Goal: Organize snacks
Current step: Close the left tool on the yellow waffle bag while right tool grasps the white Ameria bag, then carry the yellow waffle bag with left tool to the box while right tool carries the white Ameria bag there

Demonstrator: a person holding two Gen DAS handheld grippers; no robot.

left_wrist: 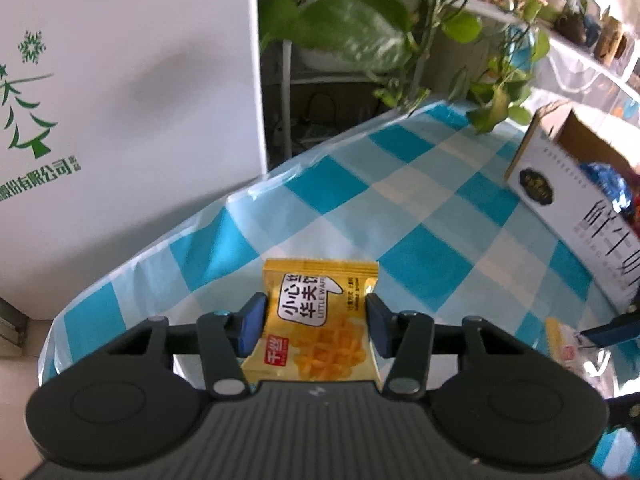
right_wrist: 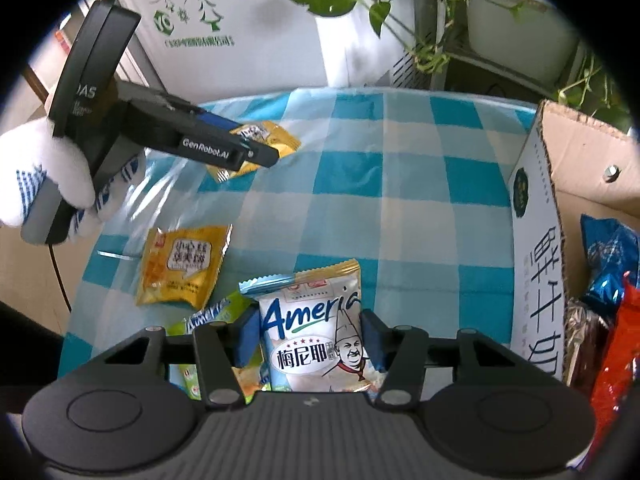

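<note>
Two packets are in hand at once. The left gripper point(left_wrist: 316, 320) has its fingers closed against the side edges of a yellow waffle packet point(left_wrist: 316, 328), which sits near the worktop point(left_wrist: 420, 208) edge. The right gripper point(right_wrist: 310, 338) straddles a white biscuit packet point(right_wrist: 316, 328) at the near side of the worktop, its fingers touching or nearly touching both sides; whether they already press I cannot tell.

Both packets look light, puffed with air, and slick in their foil, with brittle contents. A firm squeeze could likely crush them, and the glossy film may slide, so the flat side seams or mid-body seem the best hold.

Another yellow packet point(right_wrist: 182, 266) and a green packet point(right_wrist: 208, 316) lie loose just beside the white one. The cardboard box point(right_wrist: 536, 248) at the right already holds blue, red and silvery wrappers.
</note>
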